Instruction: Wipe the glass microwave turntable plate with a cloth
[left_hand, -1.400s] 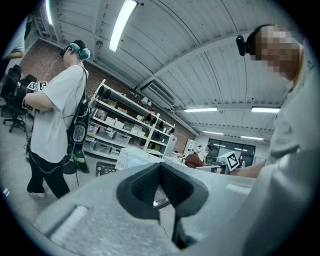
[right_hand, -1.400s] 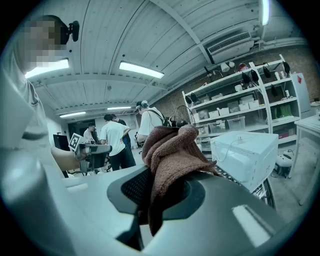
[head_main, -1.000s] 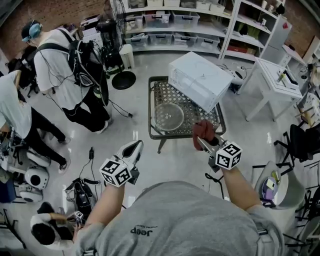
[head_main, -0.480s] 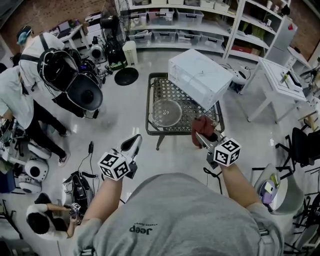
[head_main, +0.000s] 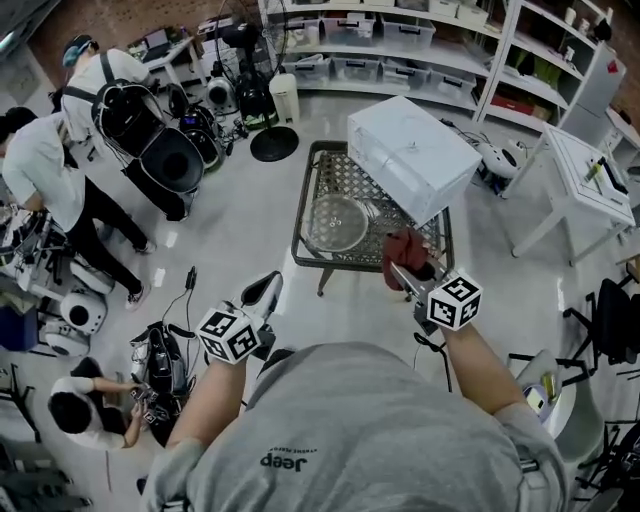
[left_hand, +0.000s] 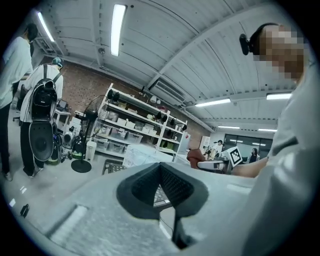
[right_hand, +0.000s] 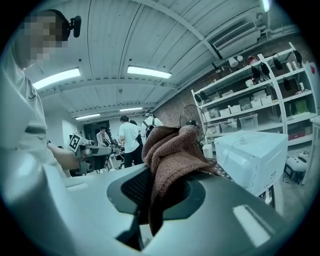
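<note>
The round glass turntable plate (head_main: 337, 222) lies flat on a low metal mesh table (head_main: 318, 258), left of a white microwave (head_main: 412, 156). My right gripper (head_main: 402, 274) is shut on a reddish-brown cloth (head_main: 404, 252) (right_hand: 170, 155) and hangs over the table's near right corner, right of the plate and apart from it. My left gripper (head_main: 266, 291) is shut with nothing in it, above the floor in front of the table's left leg. In the left gripper view the jaws (left_hand: 167, 197) meet, with the mesh table showing past them.
Two people stand at the far left by a backpack and gear (head_main: 150, 140); another crouches at lower left (head_main: 75, 410). Shelves with bins (head_main: 420, 30) line the back. A white table (head_main: 580, 180) stands at right, and a floor fan (head_main: 270, 140) behind the mesh table.
The head view has shifted slightly, so the table sits a little more to the right. The people at left have moved away toward the left. Both grippers keep their places and states.
</note>
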